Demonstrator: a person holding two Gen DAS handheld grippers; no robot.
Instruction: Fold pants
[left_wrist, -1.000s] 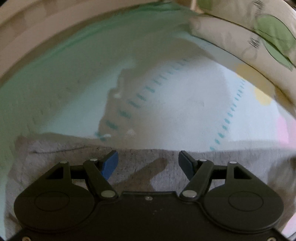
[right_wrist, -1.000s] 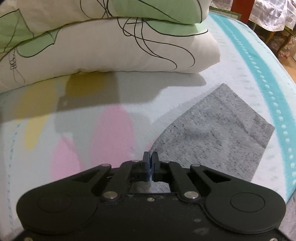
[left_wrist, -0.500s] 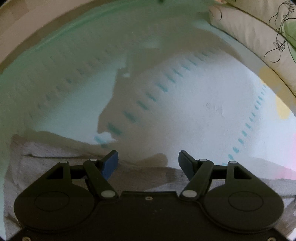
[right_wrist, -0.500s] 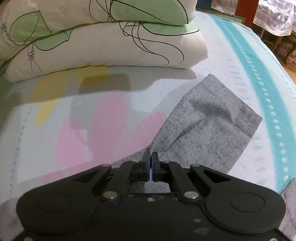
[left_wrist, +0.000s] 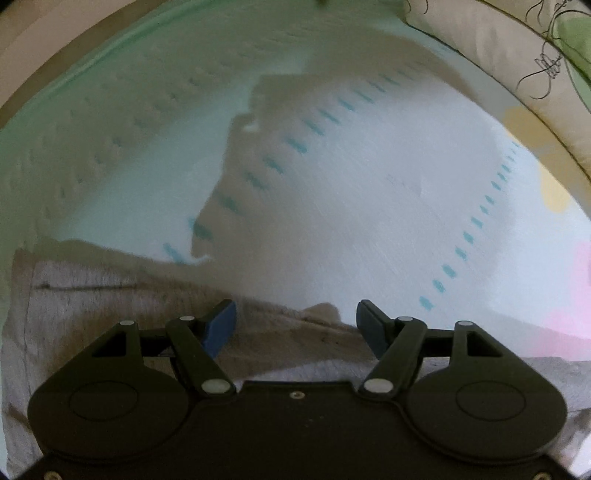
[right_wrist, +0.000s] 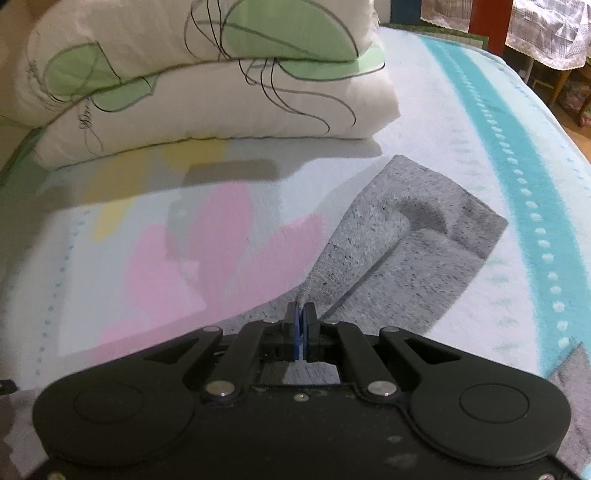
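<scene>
Grey knit pants (right_wrist: 413, 254) lie on a pastel bedspread (right_wrist: 207, 258). My right gripper (right_wrist: 303, 314) is shut on the edge of a pant leg and holds it lifted, so the cloth bends into a raised fold beyond the fingers. In the left wrist view the grey pants (left_wrist: 85, 306) lie flat under and in front of my left gripper (left_wrist: 295, 325), which is open and empty just above the cloth, with a small wrinkle between its blue fingertips (left_wrist: 221, 325).
Two stacked white pillows with green leaf print (right_wrist: 207, 88) lie at the far side of the bed; they also show in the left wrist view (left_wrist: 517, 55). A teal dotted stripe (right_wrist: 517, 177) runs near the bed's right edge. Furniture with a lace cloth (right_wrist: 546, 33) stands beyond.
My right gripper has pulled the pant leg towards me and up, so the flat leg now buckles into a fold. My left gripper has shifted slightly over the pants and stays open.
</scene>
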